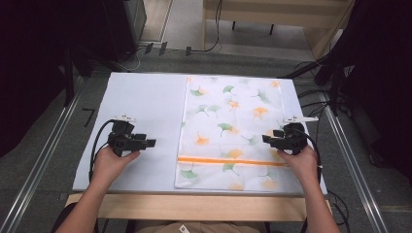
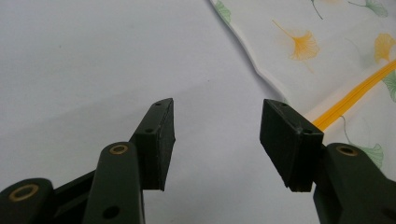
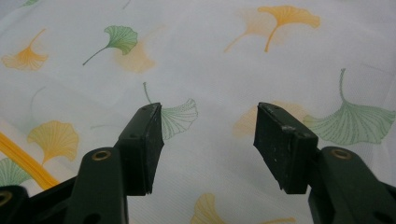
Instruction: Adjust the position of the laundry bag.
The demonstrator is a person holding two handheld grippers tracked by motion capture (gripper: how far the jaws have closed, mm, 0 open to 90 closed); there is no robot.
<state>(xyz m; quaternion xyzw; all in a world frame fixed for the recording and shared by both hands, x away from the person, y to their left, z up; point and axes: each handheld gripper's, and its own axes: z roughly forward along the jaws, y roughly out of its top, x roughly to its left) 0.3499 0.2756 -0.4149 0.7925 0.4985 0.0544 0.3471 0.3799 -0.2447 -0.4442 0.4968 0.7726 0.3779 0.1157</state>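
Observation:
A white cloth point(image 1: 228, 131) printed with green and orange ginkgo leaves lies flat on the right half of the table, with an orange stripe point(image 1: 233, 160) across its near part. My left gripper point(image 1: 151, 142) hovers over bare tabletop just left of the cloth, jaws open and empty; the left gripper view has the cloth's edge point(image 2: 261, 70) and stripe point(image 2: 355, 95) at the right beyond its gap point(image 2: 217, 140). My right gripper point(image 1: 266, 138) is over the cloth's right side and points inward, open. Its jaws point(image 3: 208, 140) frame the leaf print point(image 3: 177, 114) with nothing between them.
The pale table cover point(image 1: 141, 107) ends in a wooden front edge point(image 1: 194, 204). Metal rails point(image 1: 39, 165) run along both sides on the floor. Cables point(image 1: 311, 97) and dark equipment stand beyond the table's far and right sides.

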